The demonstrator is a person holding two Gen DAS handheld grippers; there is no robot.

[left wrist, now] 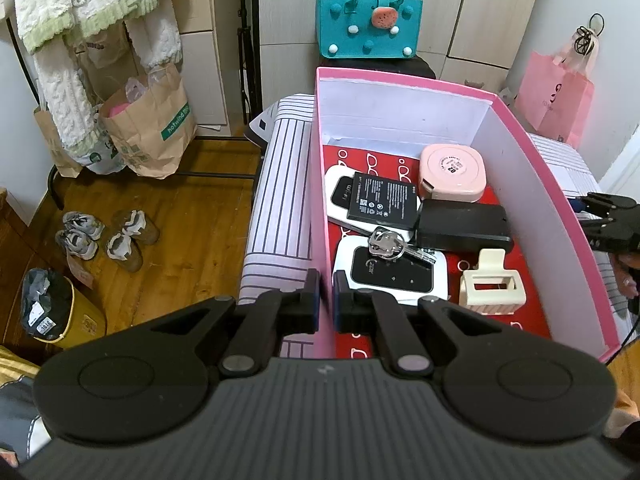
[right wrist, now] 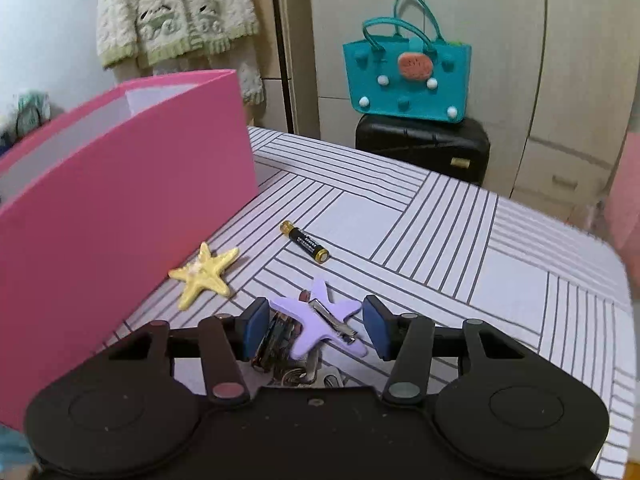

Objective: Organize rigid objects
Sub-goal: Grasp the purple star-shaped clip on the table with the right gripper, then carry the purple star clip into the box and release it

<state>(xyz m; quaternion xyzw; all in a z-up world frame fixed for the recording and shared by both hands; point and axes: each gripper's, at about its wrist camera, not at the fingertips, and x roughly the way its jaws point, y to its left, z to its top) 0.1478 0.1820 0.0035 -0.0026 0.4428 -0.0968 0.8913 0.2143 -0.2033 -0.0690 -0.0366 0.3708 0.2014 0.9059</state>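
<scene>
The right hand-held gripper hangs low over the lilac star-shaped hair clip, jaws apart with the clip between the blue pads and neither pad pressing it. The clip's metal clasp runs diagonally across the gap, and it lies partly on a dark bunch of keys that sits against the left pad. This hand is by far the nearer. The left hand-held gripper is closed on the near wall of the pink cardboard box. A yellow starfish ornament and a black battery lie on the striped counter; behind stand pale wardrobe doors.
</scene>
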